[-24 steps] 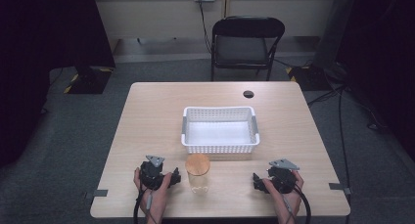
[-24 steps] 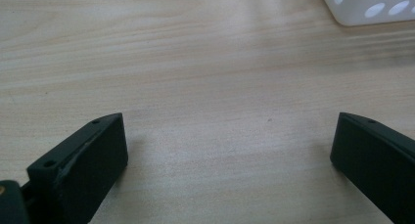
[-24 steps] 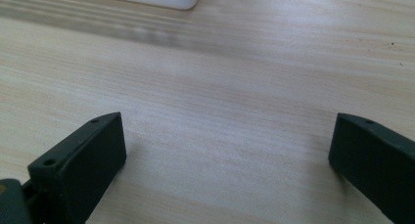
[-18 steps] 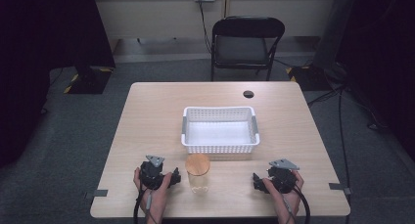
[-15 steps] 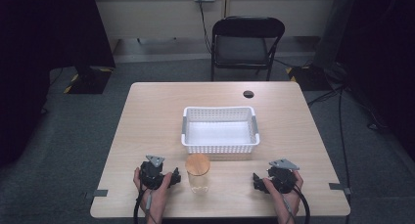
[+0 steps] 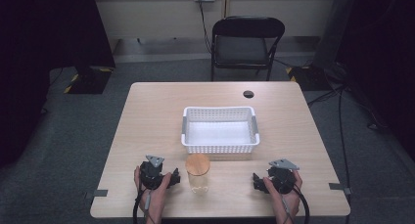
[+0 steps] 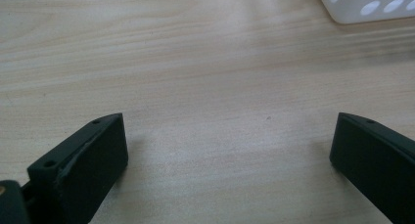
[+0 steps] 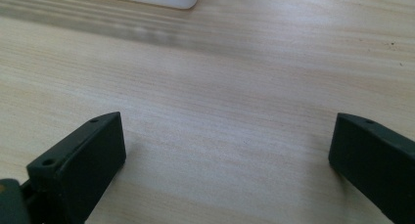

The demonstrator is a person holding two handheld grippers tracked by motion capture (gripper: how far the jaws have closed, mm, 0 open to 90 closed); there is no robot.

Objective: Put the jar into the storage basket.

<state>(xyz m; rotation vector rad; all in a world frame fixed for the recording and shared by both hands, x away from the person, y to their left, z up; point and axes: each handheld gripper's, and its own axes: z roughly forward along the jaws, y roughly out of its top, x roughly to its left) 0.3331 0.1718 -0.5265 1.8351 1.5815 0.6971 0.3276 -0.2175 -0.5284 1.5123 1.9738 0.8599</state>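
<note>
A: Pale wooden surface (image 6: 147, 116), dark room, a folding chair (image 6: 247, 40) behind. The lidded glass jar (image 6: 197, 173) stands just beside the left gripper (image 6: 172, 177); both grippers' fingers spread apart, nothing between.

B: Risk?

A: Knocking the jar over. The white basket (image 6: 220, 131) sits close behind; the right gripper (image 6: 256, 181) is well apart.

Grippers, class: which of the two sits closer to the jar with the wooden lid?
The left gripper: it sits right beside the jar, while the right gripper lies well off to the jar's other side.
</note>
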